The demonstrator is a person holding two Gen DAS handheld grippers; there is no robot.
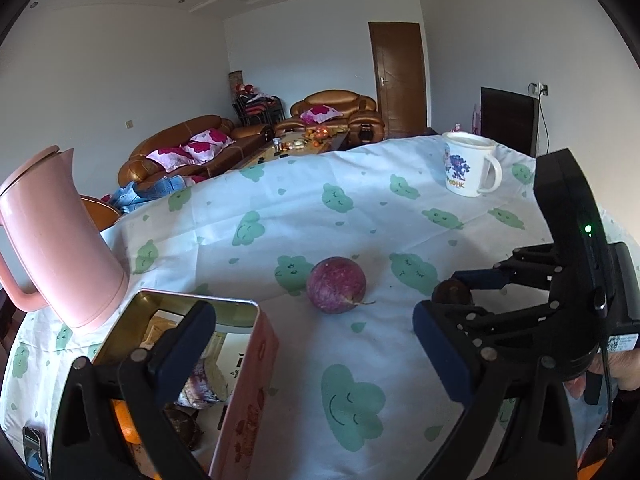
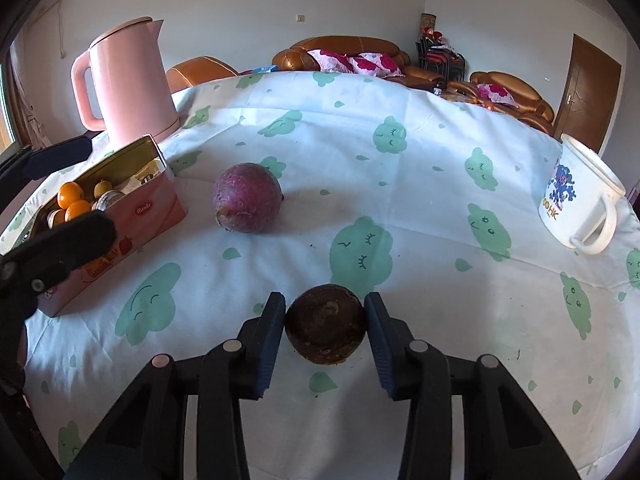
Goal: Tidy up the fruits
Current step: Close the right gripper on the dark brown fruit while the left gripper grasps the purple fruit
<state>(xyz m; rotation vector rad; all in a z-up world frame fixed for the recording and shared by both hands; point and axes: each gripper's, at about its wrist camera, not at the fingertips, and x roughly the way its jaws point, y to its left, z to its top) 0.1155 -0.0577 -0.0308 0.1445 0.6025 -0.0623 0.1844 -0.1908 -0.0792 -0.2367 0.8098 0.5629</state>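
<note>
Dark brown fruit sits right between the right gripper's blue pads, on the cloud-print cloth.

Left wrist view: the left gripper (image 1: 316,344) hangs over the table with its jaws spread wide and nothing between them; its near finger crosses the open pink tin (image 1: 248,380), which holds orange fruit and more. The purple fruit (image 1: 336,285) lies on the tablecloth (image 1: 360,208) just beyond the tin, apart from both fingers. Off to the right, the right gripper (image 1: 444,304) has the brown fruit (image 1: 452,292) in its tips. Right wrist view: the right gripper (image 2: 325,322) brackets the brown fruit (image 2: 325,328), pads hard against both flanks, fruit resting on the cloth. The purple fruit (image 2: 247,198) lies well ahead, beside the tin (image 2: 152,208). A pink kettle (image 2: 128,80) stands behind, a white mug (image 2: 580,204) far right.
</note>
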